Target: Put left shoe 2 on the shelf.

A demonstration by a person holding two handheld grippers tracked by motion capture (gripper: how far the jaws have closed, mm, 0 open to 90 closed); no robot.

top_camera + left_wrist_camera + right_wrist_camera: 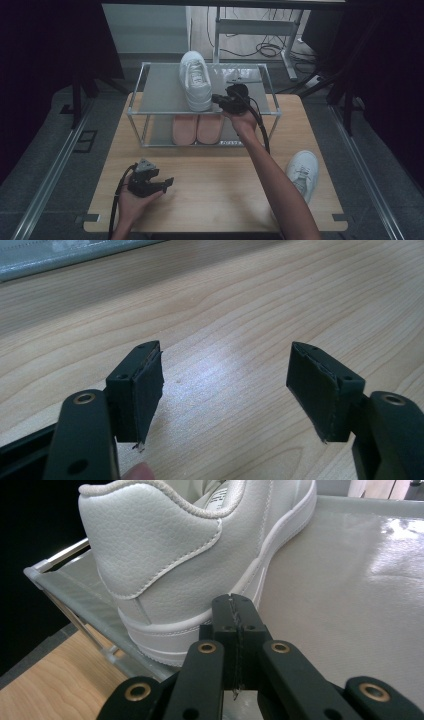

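A white shoe (195, 80) stands upright on the top shelf of a small metal-framed rack (160, 95), toe pointing away from the person and heel at the rack's near edge. The rack sits at the far middle of a wooden table (215, 185). On the rack's lower shelf, below the shoe, lies a pair of pink slippers (197, 128), side by side and touching.

The right gripper (218, 99) is held over the rack's top shelf, just beside the heel of the white shoe on its right. In the right gripper view its two black jaws are pressed together with nothing between them, their tip (235, 602) right at the edge of the shoe's sole (165, 640); whether the tip touches the sole cannot be told.

The left gripper (167, 183) rests in the person's hand low over the table, well in front of the rack and to its left. In the left gripper view its jaws stand wide apart over bare wood, with nothing between the pads (147, 390).

A second white shoe (302, 172) lies on the table, in front of the rack and off to its right, near the table's right edge.
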